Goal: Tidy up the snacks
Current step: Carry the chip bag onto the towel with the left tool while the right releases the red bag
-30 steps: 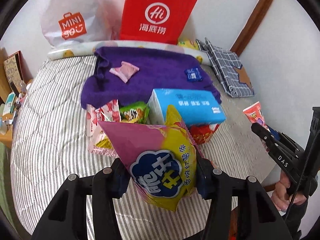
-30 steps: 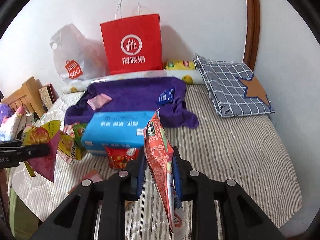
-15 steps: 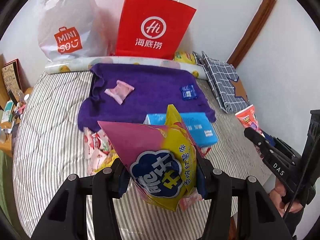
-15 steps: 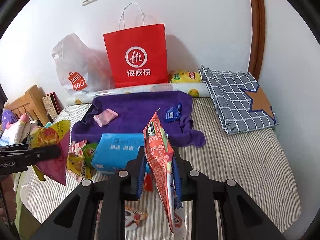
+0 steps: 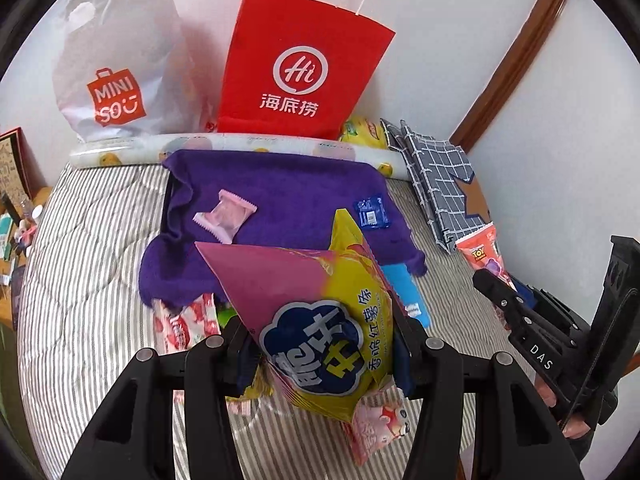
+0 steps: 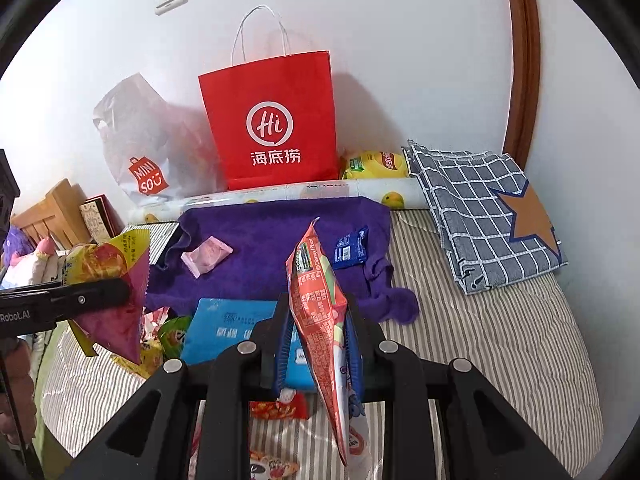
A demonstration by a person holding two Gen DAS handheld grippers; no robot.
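Fingers on the left gripper (image 5: 322, 354) are clamped across the lower half of a pink-and-yellow chip bag (image 5: 316, 320), which fills the bottom centre of the left wrist view and hangs clear of the bed (image 5: 80, 264). Over on the right gripper (image 6: 316, 344), the fingers pinch an orange Toy Story packet (image 6: 320, 316) edge-on, its top corner poking up toward the middle of the frame. Both snacks are airborne, so the step in hand looks like carrying them to a drop spot.

Best candidate, I'd judge, is the purple towel (image 6: 280, 232) in the centre of the frame, where a pink wrapper (image 6: 206, 256) and a blue sachet (image 6: 350, 248) already lie well apart. The red paper bag (image 6: 272, 128) stands behind it against the wall, mouth open at the top, another possible target.

To do this well: keep both grips firm, since these are slippery, puffy bags. Bring one gripper in at a time so the two don't collide. Lower each packet onto bare purple, clear of the small wrappers. More snacks wait beside the blue tissue pack (image 6: 224, 332), lower centre.
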